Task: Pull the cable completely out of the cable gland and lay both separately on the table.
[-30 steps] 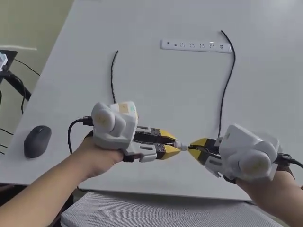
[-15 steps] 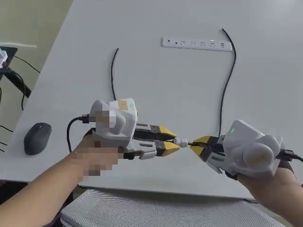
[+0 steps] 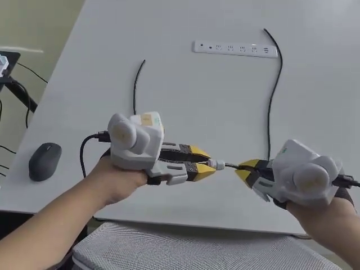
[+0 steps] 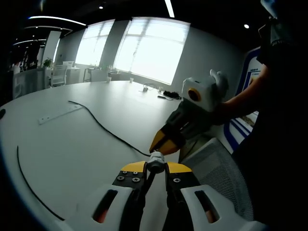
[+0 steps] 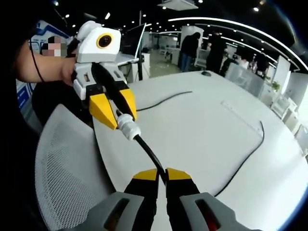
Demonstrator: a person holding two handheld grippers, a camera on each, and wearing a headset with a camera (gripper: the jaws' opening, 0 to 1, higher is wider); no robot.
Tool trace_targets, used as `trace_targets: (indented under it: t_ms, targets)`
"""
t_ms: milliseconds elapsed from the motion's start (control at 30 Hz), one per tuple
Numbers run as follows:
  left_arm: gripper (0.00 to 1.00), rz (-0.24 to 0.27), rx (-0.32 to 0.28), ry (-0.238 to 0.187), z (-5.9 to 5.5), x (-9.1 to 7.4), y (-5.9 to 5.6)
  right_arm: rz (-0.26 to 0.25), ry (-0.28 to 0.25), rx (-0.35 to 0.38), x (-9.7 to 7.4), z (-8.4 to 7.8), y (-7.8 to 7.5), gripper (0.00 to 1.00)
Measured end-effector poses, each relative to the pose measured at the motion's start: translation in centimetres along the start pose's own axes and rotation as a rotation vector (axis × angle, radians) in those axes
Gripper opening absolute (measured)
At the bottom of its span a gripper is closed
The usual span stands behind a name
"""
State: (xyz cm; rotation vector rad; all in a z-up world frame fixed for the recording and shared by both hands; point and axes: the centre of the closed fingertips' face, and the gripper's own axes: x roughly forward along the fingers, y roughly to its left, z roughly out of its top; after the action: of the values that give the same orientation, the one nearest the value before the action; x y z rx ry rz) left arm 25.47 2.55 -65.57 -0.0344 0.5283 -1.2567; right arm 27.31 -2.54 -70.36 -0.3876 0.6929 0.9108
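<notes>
— Where the table reaches its near edge, what grips what?
— Above that edge, the left gripper is clamped on the white cable gland. The right gripper pinches the black cable leaving it, with a short stretch between the two.

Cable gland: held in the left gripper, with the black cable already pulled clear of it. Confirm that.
Not clear yet. The left gripper does hold the cable gland, but the right gripper view shows the black cable running from it into the right gripper.
</notes>
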Motion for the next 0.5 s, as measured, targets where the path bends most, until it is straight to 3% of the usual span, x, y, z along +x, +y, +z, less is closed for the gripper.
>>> trace_targets:
  t_ms: [400, 500]
  targets:
    - [0.15, -0.016, 0.000, -0.005, 0.2, 0.4, -0.7, -0.046, 0.025, 0.164, 0.5, -3.0, -1.7, 0.00]
    - [0.15, -0.021, 0.008, -0.004, 0.2, 0.4, -0.9, -0.064, 0.052, 0.175, 0.7, -3.9, -2.1, 0.00]
